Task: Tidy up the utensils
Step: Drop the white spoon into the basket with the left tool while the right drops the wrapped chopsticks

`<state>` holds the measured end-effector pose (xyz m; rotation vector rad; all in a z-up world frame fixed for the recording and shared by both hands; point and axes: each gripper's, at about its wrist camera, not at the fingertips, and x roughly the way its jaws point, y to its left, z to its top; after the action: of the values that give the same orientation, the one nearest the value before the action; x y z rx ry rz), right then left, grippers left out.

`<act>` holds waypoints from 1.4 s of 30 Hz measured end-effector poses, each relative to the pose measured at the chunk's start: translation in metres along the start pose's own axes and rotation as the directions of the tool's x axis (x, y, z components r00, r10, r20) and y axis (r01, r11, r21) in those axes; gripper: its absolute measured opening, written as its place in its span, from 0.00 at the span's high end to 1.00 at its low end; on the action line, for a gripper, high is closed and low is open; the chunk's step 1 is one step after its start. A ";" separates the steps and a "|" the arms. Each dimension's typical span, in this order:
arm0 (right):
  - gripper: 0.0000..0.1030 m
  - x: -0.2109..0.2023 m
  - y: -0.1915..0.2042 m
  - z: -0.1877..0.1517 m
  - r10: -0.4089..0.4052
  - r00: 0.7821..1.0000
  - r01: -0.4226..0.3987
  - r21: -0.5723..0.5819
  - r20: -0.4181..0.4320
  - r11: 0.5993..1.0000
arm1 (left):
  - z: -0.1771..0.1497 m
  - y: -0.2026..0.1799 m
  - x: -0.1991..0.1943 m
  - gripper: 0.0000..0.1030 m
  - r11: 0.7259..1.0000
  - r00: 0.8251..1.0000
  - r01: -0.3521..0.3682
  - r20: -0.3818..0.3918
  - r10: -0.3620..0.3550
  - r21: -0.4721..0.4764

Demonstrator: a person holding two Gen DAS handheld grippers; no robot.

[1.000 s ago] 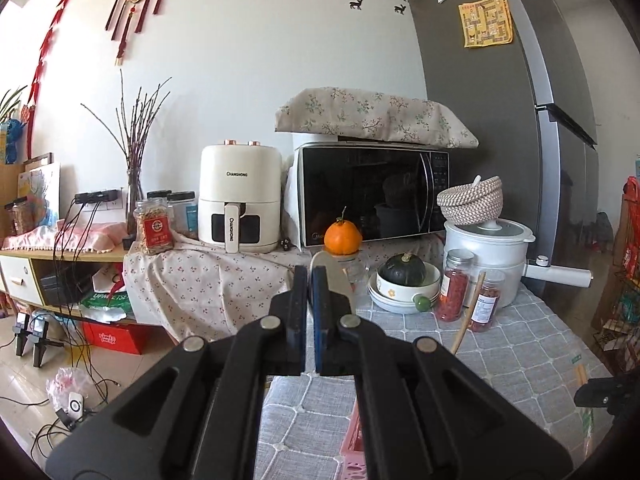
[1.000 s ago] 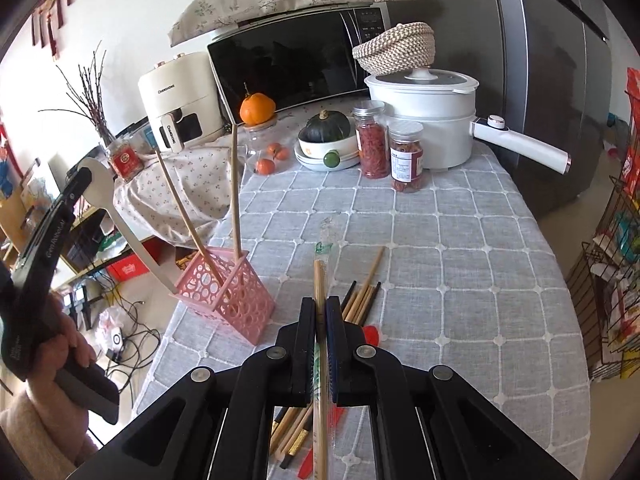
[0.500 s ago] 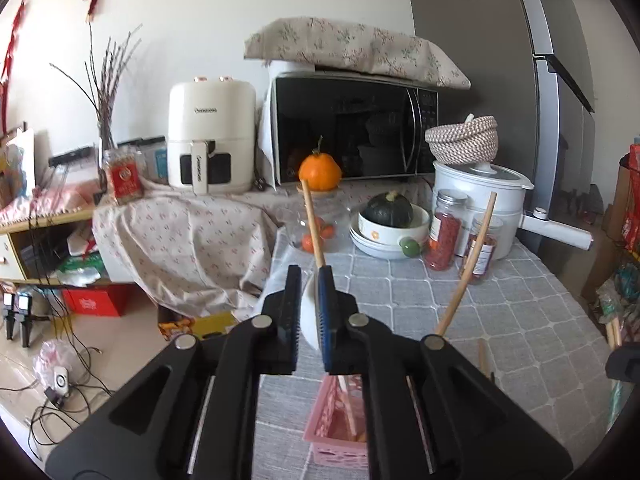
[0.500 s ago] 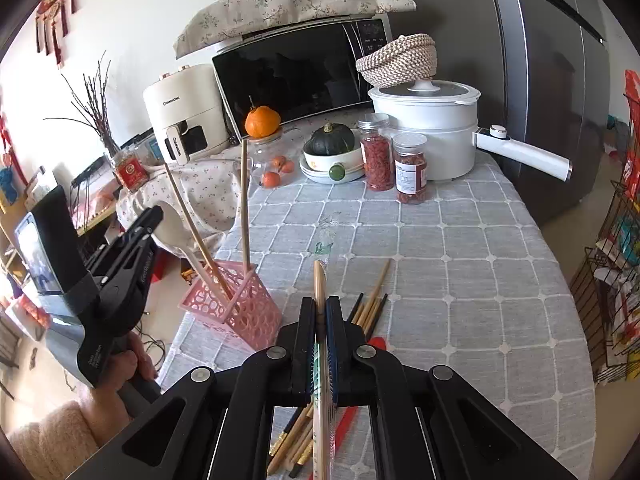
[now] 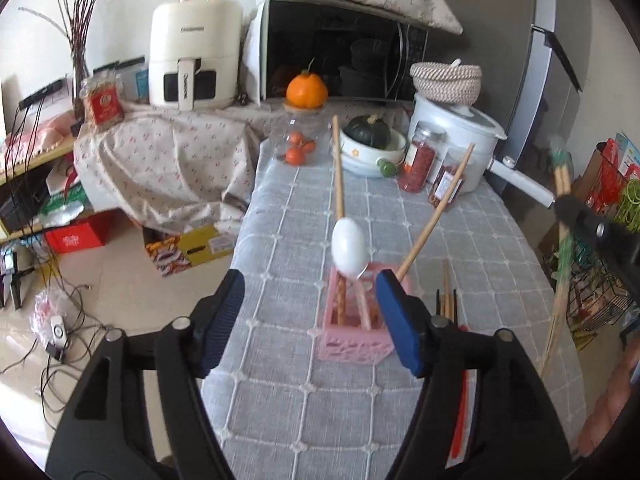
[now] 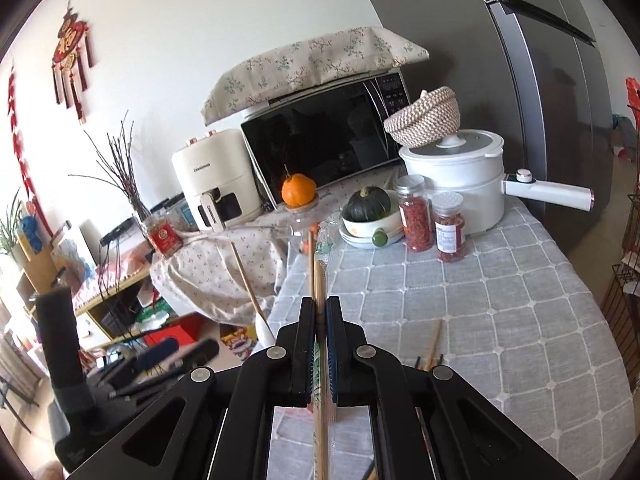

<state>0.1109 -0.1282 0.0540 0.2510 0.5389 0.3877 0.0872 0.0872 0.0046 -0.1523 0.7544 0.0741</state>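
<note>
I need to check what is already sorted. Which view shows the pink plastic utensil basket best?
The left wrist view: the pink plastic utensil basket sits centred between the open jaws, holding a white spoon and wooden sticks. The right wrist view hides the basket behind its gripper; only the spoon and stick tops show.

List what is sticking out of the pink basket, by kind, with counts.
Wooden sticks: 2
White spoon: 1
Total: 3
</note>
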 end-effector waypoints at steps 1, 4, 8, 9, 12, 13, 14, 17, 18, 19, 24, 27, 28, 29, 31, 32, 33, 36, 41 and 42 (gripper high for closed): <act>0.95 0.001 0.005 0.004 0.001 1.000 -0.001 0.002 0.029 1.000 | -0.003 0.007 0.003 0.28 1.000 0.999 0.004 -0.039 -0.005 -0.020; 0.95 0.008 0.018 0.013 0.008 0.995 -0.010 0.023 0.099 1.000 | -0.011 0.022 0.010 0.27 0.999 0.992 0.009 -0.129 -0.014 -0.035; 0.95 0.022 0.030 0.017 0.008 0.983 -0.018 0.050 0.181 0.999 | -0.017 0.033 0.013 0.23 1.000 0.983 -0.006 -0.186 0.007 0.009; 0.95 0.027 0.034 0.016 -0.002 0.979 -0.008 0.050 0.204 0.999 | -0.018 0.034 0.014 0.23 1.000 0.980 -0.010 -0.199 0.014 0.021; 0.95 0.038 0.039 0.012 -0.038 0.966 0.025 0.057 0.256 0.998 | -0.021 0.038 0.015 0.23 0.999 0.974 -0.001 -0.226 0.012 0.051; 0.95 0.041 0.040 0.011 -0.046 0.961 0.029 0.067 0.272 0.997 | -0.022 0.039 0.015 0.23 0.998 0.973 -0.004 -0.228 0.019 0.065; 0.95 0.043 0.040 0.011 -0.053 0.956 0.032 0.077 0.288 0.997 | -0.023 0.040 0.014 0.23 0.997 0.973 -0.011 -0.229 0.028 0.077; 0.95 0.051 0.047 0.011 -0.088 0.936 0.059 0.095 0.342 0.994 | -0.026 0.044 0.016 0.23 0.995 0.970 -0.012 -0.240 0.035 0.097; 0.95 0.053 0.049 0.011 -0.104 0.926 0.072 0.102 0.363 0.992 | -0.026 0.045 0.017 0.23 0.995 0.969 -0.012 -0.243 0.035 0.098; 0.95 0.056 0.051 0.010 -0.121 0.918 0.087 0.107 0.379 0.991 | -0.027 0.047 0.017 0.23 0.995 0.969 -0.015 -0.243 0.039 0.100; 0.95 0.080 0.054 -0.003 -0.221 0.888 0.177 0.144 0.402 0.974 | -0.025 0.057 0.020 0.23 0.995 0.969 -0.037 -0.242 0.059 0.094; 0.94 0.095 0.051 -0.018 -0.266 0.888 0.216 0.168 0.376 0.962 | -0.026 0.060 0.022 0.23 0.995 0.968 -0.049 -0.240 0.069 0.090; 0.94 0.098 0.051 -0.023 -0.267 0.892 0.220 0.165 0.365 0.961 | -0.026 0.060 0.022 0.23 0.994 0.968 -0.052 -0.239 0.073 0.091; 0.92 0.100 0.051 -0.028 -0.264 0.897 0.221 0.157 0.355 0.963 | -0.026 0.060 0.023 0.23 0.994 0.969 -0.055 -0.236 0.076 0.091; 0.90 0.099 0.053 -0.034 -0.249 0.907 0.212 0.144 0.339 0.967 | -0.025 0.059 0.022 0.23 0.994 0.970 -0.059 -0.229 0.078 0.091; 0.89 0.098 0.053 -0.034 -0.238 0.914 0.201 0.142 0.329 0.969 | -0.025 0.059 0.021 0.23 0.994 0.971 -0.057 -0.226 0.077 0.090; 0.86 0.095 0.054 -0.033 -0.224 0.920 0.187 0.140 0.323 0.972 | -0.025 0.058 0.021 0.23 0.994 0.972 -0.055 -0.223 0.074 0.089; 0.80 0.082 0.053 -0.023 -0.192 0.933 0.158 0.132 0.303 0.978 | -0.024 0.054 0.019 0.23 0.996 0.975 -0.048 -0.214 0.064 0.081; 0.63 0.059 0.039 -0.002 -0.185 0.950 0.166 0.092 0.252 0.982 | -0.027 0.040 0.016 0.23 0.996 0.975 -0.021 -0.218 0.039 0.084; 0.61 0.054 0.034 0.003 -0.189 0.953 0.175 0.075 0.238 0.982 | -0.028 0.036 0.016 0.23 0.996 0.975 -0.012 -0.220 0.031 0.087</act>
<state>0.1447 -0.0757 0.0434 0.2934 0.3266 0.1593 0.0753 0.1183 -0.0303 -0.0717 0.9807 0.0459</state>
